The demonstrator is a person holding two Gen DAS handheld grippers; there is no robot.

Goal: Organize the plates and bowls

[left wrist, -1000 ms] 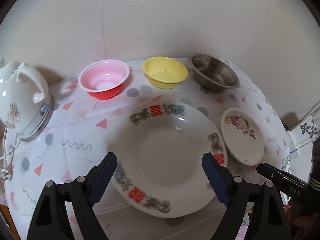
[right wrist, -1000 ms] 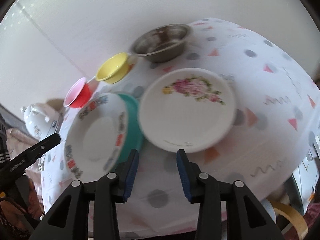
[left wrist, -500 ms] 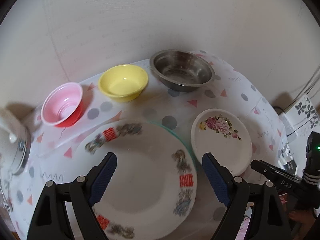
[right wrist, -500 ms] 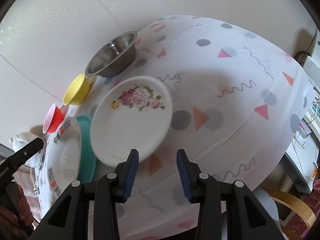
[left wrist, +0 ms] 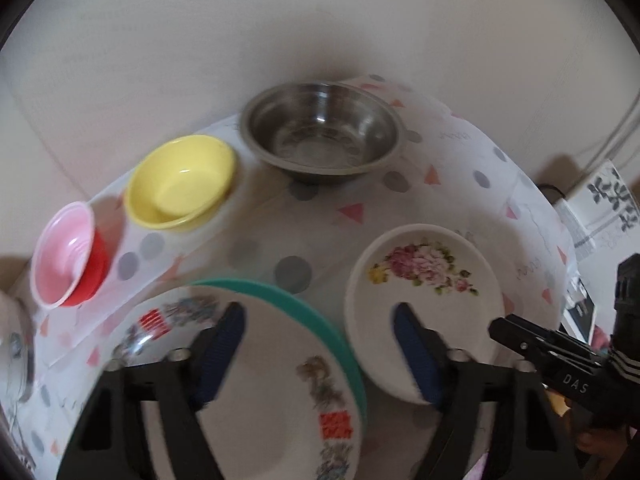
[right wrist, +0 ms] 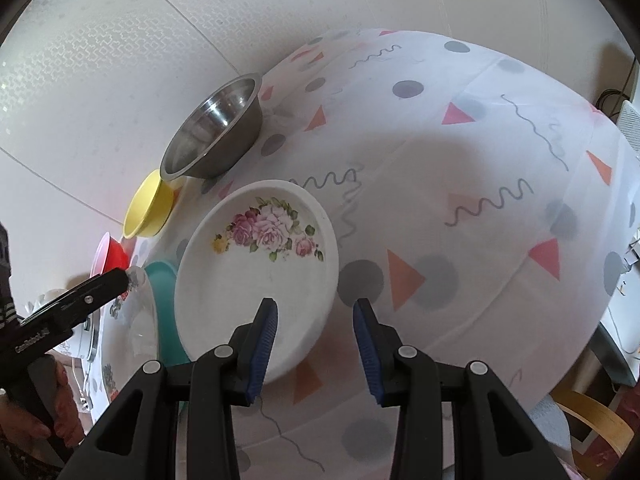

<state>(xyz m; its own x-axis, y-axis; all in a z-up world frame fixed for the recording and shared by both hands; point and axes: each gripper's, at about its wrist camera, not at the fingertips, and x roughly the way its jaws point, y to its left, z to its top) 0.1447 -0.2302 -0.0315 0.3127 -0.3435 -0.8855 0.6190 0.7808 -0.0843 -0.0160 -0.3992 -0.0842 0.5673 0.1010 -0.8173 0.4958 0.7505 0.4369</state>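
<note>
A small white plate with pink flowers (left wrist: 424,280) (right wrist: 256,276) lies on the patterned tablecloth. To its left a large white plate with red characters (left wrist: 260,380) rests on a teal plate (left wrist: 280,292) (right wrist: 164,300). Along the wall stand a steel bowl (left wrist: 320,132) (right wrist: 216,128), a yellow bowl (left wrist: 180,184) (right wrist: 148,212) and a pink-and-red bowl (left wrist: 68,256). My left gripper (left wrist: 320,348) hovers over the gap between the two plates, its jaws closing and pressing on nothing. My right gripper (right wrist: 316,344) stands open above the flowered plate's near rim.
A white kettle (left wrist: 12,340) sits blurred at the far left edge. The tablecloth (right wrist: 460,200) falls away over the table's right and near edges. A patterned box and cables (left wrist: 608,200) lie beyond the right side. A hand (right wrist: 60,400) holds the left gripper.
The left gripper has swung right from over the large plate toward the flowered plate, and its jaws have narrowed. The right gripper has closed in on the flowered plate's rim.
</note>
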